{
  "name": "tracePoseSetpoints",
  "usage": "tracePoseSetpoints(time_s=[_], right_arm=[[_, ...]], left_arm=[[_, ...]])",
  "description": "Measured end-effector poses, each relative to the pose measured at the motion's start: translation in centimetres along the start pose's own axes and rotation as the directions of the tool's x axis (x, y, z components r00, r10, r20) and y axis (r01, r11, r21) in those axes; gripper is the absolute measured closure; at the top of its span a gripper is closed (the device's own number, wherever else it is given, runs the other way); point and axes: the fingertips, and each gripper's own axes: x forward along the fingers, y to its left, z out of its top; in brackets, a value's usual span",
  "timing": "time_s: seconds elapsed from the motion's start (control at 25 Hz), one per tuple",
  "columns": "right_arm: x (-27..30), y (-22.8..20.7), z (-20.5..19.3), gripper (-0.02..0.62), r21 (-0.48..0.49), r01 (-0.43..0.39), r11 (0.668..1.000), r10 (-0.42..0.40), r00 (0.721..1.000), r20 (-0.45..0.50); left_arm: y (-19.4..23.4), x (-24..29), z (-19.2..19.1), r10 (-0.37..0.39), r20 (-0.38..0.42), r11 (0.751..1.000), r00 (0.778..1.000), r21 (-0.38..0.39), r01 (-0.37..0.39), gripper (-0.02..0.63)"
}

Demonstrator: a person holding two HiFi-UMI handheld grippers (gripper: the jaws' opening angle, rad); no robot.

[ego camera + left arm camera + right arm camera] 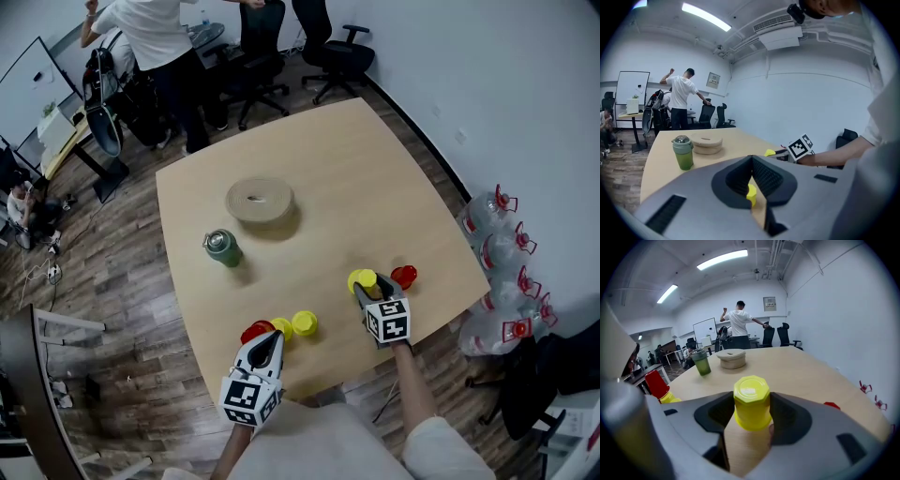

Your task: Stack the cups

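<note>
Looking down at the table (pixel 375 169), we've got our right gripper (pixel 363 288) clamped on a yellow cup (pixel 751 404). The pads press both its sides, and the cup is upside down with its flat base facing up. It's close to the table's near edge, toward the right corner. Just beside it on the corner side sits a red cup (pixel 404 276), clear of the jaws. Over on our other side, the left gripper (pixel 751 158) has its jaws brought together with nothing between them. Its tips are right by a row of cups along the near edge: a second red cup (pixel 255 331), a middle yellow cup (pixel 281 326) and an end yellow cup (pixel 304 323). Farther in, a green bottle (pixel 222 247) stands upright toward the left edge. A round beige container (pixel 260 201) sits beyond it, toward the far edge. A person in a white shirt (pixel 150 37) stands past the table.
</note>
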Motion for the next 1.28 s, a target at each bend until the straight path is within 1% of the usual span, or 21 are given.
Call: tracePoseSetpoints(time_s=[0.36,0.56,0.72,0.88,1.04,1.2,1.28], right_arm=[[-5.6,5.0,0.3,0.359,-0.074,-0.072,0.995,0.074,0.997,0.026],[-6.0,7.7,0.7,0.359,-0.107,-0.117,0.987,0.119,0.993,0.011],[-5.4,10.3,1.3,0.359,-0.145,-0.168,0.975,0.170,0.985,0.000],[-4.5,14.0,1.4,0.359,-0.182,-0.242,0.953,0.241,0.970,-0.024],[-3.7,17.8,0.8,0.359,-0.235,-0.318,0.919,0.312,0.948,-0.063],[-3.0,20.6,-0.2,0.359,-0.277,-0.373,0.886,0.358,0.928,-0.104],[-2.8,21.5,-0.3,0.359,-0.288,-0.387,0.876,0.371,0.922,-0.111]], left_arm=[[-0.2,0.1,0.2,-0.008,0.018,1.000,1.000,0.002,0.008,0.595],[0.3,-0.5,0.1,0.003,0.026,1.000,1.000,-0.007,-0.002,0.595],[1.0,-1.3,0.1,0.028,0.036,0.999,0.999,-0.017,-0.028,0.595],[2.1,-2.4,0.1,0.060,0.047,0.998,0.997,-0.031,-0.059,0.595],[2.9,-3.4,0.0,0.094,0.057,0.995,0.994,-0.045,-0.091,0.595],[3.6,-4.4,-0.2,0.119,0.063,0.992,0.991,-0.056,-0.115,0.595],[3.9,-4.8,-0.3,0.126,0.066,0.991,0.990,-0.060,-0.123,0.595]])
